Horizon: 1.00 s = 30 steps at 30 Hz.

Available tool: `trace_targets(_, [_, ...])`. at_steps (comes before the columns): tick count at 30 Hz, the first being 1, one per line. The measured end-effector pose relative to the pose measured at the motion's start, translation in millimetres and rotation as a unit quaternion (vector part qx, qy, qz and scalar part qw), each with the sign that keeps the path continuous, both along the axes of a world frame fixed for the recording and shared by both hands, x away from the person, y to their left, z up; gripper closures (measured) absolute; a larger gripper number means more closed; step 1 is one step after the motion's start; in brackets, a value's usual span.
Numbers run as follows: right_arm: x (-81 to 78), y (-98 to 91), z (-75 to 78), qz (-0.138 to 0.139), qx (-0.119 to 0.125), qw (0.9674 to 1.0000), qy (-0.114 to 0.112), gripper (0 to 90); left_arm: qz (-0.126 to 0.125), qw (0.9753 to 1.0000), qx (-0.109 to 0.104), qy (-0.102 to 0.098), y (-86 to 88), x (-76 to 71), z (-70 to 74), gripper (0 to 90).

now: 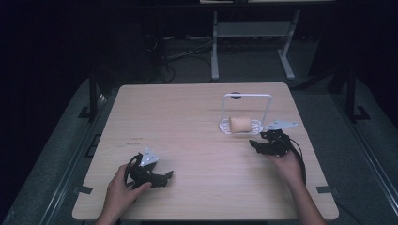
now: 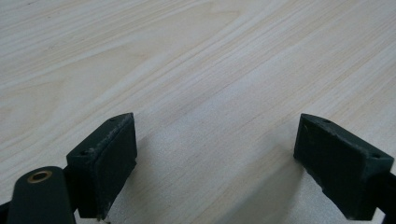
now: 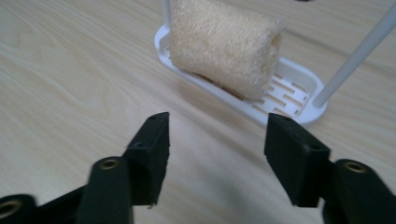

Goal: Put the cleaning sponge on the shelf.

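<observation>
Beige loofah sponge [image 3: 226,46] lies crosswise on a white rack [image 3: 289,95] just ahead of the right claw [image 3: 217,156], jaws apart and empty; left claw [image 2: 215,163], well apart, gapes over bare bench [image 2: 187,60].

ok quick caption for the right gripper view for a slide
Open tongs hover just short of a loofah sponge lying on a white slotted rack.

Tan loofah sponge [image 1: 240,124] [image 3: 226,44], rough and fibrous, roughly cylindrical, lies on its side in a white slotted tray [image 1: 255,126] [image 3: 299,95]. A white wire frame [image 1: 247,96] rises upright from the tray. The set stands on the table's far right part.
</observation>
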State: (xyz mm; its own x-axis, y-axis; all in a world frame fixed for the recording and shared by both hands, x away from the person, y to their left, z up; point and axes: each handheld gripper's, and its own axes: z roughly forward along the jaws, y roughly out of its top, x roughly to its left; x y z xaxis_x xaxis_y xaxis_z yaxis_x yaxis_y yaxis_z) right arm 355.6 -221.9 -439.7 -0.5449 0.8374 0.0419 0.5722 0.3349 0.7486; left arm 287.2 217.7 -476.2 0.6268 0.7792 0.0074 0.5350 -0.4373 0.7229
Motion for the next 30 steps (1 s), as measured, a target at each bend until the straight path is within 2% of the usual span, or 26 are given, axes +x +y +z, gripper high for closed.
trace_targets(6, [-13.3, -2.1, -1.5, -0.001, 0.004, 1.0, 0.001, 27.6, 0.0, 1.0, 0.0, 0.0, 0.0, 0.0, 0.0, 12.6])
trace_targets(21, [-43.9, -9.9, -1.5, 0.001, 0.013, 0.9999, -0.001, 20.2, 0.0, 1.0, 0.0, 0.0, 0.0, 0.0, 0.0, 12.6])
trace_targets(30, [-64.9, -20.5, -8.1, 0.0, 0.018, 0.9998, -0.002, 16.7, 0.0, 1.0, 0.0, 0.0, 0.0, 0.0, 0.0, 12.6])
